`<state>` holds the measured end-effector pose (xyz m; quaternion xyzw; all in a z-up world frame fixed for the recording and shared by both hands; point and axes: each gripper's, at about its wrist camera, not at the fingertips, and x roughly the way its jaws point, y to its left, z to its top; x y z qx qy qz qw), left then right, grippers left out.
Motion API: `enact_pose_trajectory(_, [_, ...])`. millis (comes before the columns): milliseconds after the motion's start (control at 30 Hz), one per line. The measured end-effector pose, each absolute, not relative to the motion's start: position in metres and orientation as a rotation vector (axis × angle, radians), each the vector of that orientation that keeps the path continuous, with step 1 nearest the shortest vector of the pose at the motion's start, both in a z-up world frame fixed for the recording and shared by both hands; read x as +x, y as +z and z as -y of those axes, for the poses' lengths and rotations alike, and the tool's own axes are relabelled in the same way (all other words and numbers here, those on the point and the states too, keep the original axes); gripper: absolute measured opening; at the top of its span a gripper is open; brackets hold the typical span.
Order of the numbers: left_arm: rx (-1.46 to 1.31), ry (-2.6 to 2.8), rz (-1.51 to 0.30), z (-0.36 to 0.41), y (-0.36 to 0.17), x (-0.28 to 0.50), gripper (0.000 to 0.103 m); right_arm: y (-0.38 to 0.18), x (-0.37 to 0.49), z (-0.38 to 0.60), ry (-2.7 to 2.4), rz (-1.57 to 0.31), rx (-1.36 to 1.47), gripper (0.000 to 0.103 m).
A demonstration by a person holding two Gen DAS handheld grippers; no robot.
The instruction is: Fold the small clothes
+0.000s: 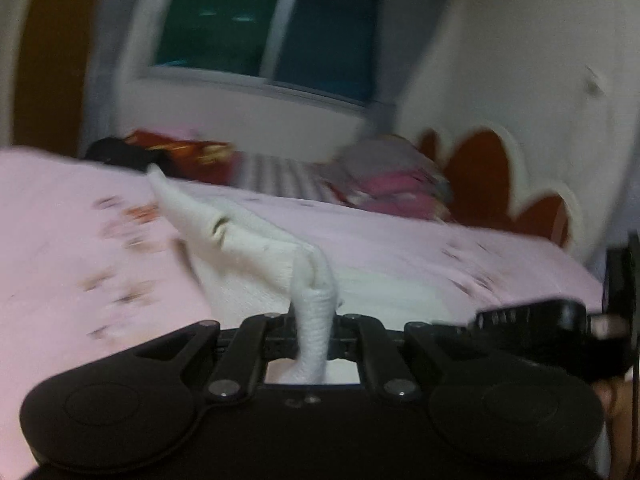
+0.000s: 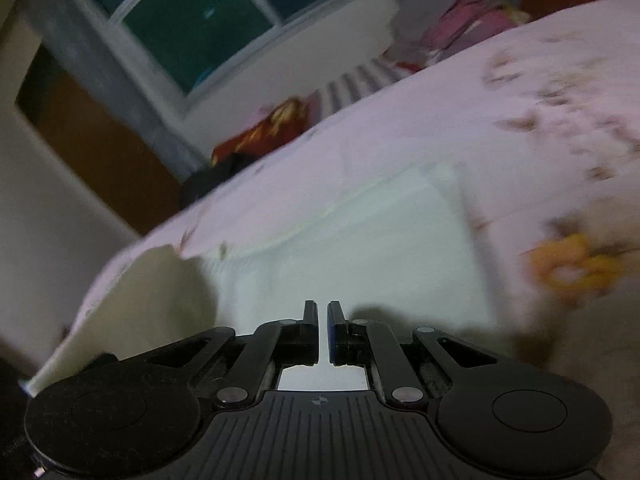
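Now your left gripper [image 1: 316, 332] lifts the cloth [image 1: 256, 248].
Left jaws clamped on it; right gripper [image 2: 323, 332] jaws nearly together, holding nothing, over the bed [image 2: 400, 148].

A pink bedsheet [image 1: 400, 236], a window [image 1: 264, 28], and piled clothes [image 1: 392, 184].

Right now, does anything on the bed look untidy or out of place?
Yes. The white cloth is not flat: the left gripper pinches a twisted bunch, lifting it off the pink sheet. The right gripper holds nothing.
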<state>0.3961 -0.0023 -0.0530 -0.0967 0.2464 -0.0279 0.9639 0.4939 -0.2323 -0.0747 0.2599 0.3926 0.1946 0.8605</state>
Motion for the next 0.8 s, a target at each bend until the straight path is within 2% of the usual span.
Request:
enact_pose_trajectory(167, [-0.137,-0.184,-0.561,0.075,-0.060,0.415,0.007,-0.059,0.491,0.303,0.387,-0.793,0.592,0.006])
enact_pose_trajectory(200, [-0.123,-0.214,-0.617,0.089,-0.067,0.422,0.012,-0.058,0.489,0.315,0.385,-0.790,0.604,0.006])
enact_pose_trajectory(233, [-0.085,-0.251,-0.704,0.106,-0.078,0.431,0.022,-0.058,0.489,0.325,0.390,-0.791,0.613,0.009])
enact_pose_trajectory(267, [-0.046,-0.268,-0.767,0.122,-0.087,0.435,0.045,-0.058,0.490,0.333,0.394,-0.802,0.605,0.017])
enact_pose_trajectory(300, [-0.029,-0.277,-0.788,0.134,-0.090,0.433,0.065,-0.058,0.492,0.339,0.371,-0.816,0.584,0.062])
enact_pose_trajectory(333, [-0.049,-0.322,-0.771,0.137,-0.088,0.427,0.070,-0.057,0.491,0.345,0.336,-0.810,0.572,0.084])
enact_pose_trajectory(367, [-0.088,-0.375,-0.742,0.134,-0.084,0.420,0.070,-0.056,0.488,0.354,0.349,-0.773,0.583,0.083])
enact_pose_trajectory(400, [-0.121,-0.384,-0.725,0.128,-0.079,0.416,0.066,-0.055,0.487,0.360,0.392,-0.762,0.603,0.081])
enact_pose_trajectory(433, [-0.148,-0.348,-0.715,0.118,-0.074,0.413,0.060,-0.054,0.486,0.363,0.403,-0.765,0.618,0.070])
enact_pose_trajectory(467, [-0.182,-0.303,-0.702,0.103,-0.069,0.413,0.049,-0.054,0.486,0.362,0.425,-0.780,0.627,0.063])
enact_pose_trajectory(500, [-0.224,-0.251,-0.683,0.084,-0.066,0.415,0.047,-0.055,0.488,0.360,0.459,-0.798,0.634,0.055])
enact_pose_trajectory(667, [-0.314,-0.017,-0.677,0.008,-0.070,0.437,0.047,-0.061,0.491,0.328,0.571,-0.835,0.629,0.053])
enact_pose_trajectory(800, [-0.348,0.006,-0.720,-0.023,-0.085,0.458,0.043,-0.076,0.501,0.300,0.584,-0.888,0.619,0.053])
